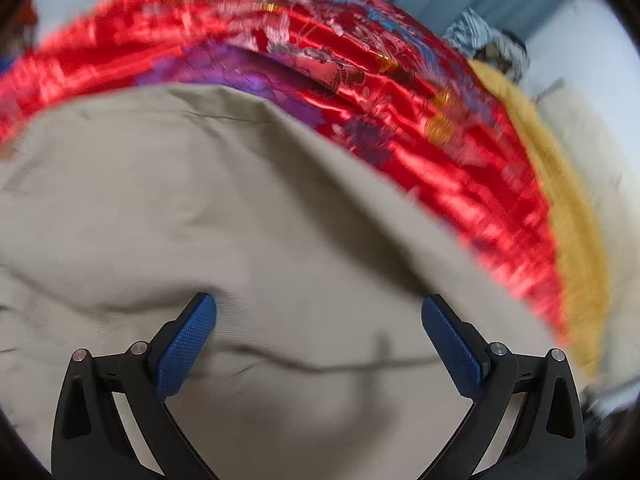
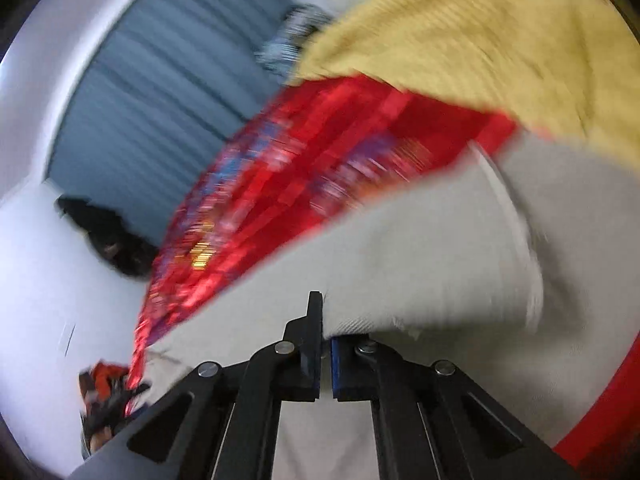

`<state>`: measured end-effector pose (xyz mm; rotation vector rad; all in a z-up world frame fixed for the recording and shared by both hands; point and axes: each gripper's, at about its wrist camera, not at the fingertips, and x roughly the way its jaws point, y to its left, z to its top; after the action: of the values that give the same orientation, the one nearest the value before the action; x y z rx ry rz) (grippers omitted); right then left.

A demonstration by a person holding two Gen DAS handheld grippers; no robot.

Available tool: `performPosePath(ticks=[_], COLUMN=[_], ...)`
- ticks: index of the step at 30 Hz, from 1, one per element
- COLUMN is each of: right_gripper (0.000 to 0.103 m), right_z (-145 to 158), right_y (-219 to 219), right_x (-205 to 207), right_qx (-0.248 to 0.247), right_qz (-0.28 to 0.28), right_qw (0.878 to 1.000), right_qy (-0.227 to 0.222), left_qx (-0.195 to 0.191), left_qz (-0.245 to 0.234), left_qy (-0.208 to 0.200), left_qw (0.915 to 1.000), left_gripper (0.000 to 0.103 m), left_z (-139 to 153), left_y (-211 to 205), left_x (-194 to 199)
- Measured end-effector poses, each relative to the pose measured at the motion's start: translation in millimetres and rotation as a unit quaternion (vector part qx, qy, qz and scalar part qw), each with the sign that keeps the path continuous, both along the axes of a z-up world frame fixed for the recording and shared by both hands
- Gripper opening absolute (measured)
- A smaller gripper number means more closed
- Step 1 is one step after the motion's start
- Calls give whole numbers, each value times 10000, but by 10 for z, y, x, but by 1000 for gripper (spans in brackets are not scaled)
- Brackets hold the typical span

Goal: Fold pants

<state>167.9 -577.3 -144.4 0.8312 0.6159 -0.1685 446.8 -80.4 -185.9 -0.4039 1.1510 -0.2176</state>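
Note:
The beige pants [image 1: 248, 216] lie spread over a shiny red patterned cloth [image 1: 460, 168]. My left gripper [image 1: 318, 320] is open just above the pants, blue pads [image 1: 184, 344] wide apart, with nothing between them. In the right wrist view my right gripper [image 2: 326, 328] is shut on an edge of the beige pants [image 2: 420, 264], and the fabric runs up and to the right from the jaws. The view is motion-blurred.
A mustard-yellow fabric [image 2: 480, 40] lies beyond the red cloth [image 2: 320, 160], also seen in the left wrist view [image 1: 576, 240]. A striped garment [image 1: 484, 40] sits at the back. A dark object [image 2: 108, 236] and blue slatted wall [image 2: 168, 92] are at left.

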Motion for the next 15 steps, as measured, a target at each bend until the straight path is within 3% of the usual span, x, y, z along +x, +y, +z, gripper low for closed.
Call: performPosePath(ticks=[3,7,8,9,10,13,15], right_gripper=[3,3,3,3,3,3,3], right_z=[387,749,806,826,832,700,728], right_y=[42,122,122,108,79,-130,-305], right_x=[-94,-292,-358,-447,-475,-292,-148], right_qx=[-231,-446,-459,-463,-469,-553,-581], right_qz=[280,598,647,674,703,718,702], right_qw=[9988,9948,9939,9934,9936,9954,9951], right_qy=[-338,-699,-772,-799,-751,-320,-389], left_qx=[-484,-623,-618,-647,-602,-686,-649], left_qz=[320,463,527,573,620,585,431], left_qy=[213,377,430,516,663,150,-554], left_qw=[9981,9963,9958,9949,9940,9958,9954], left_gripper=[103,99,72,14,2,4,5], left_z=[-56,-111,-97,-83,-49,314,783], left_y=[44,31,40,55,72,178,245], left_x=[312,551,574,576,556,318,-79])
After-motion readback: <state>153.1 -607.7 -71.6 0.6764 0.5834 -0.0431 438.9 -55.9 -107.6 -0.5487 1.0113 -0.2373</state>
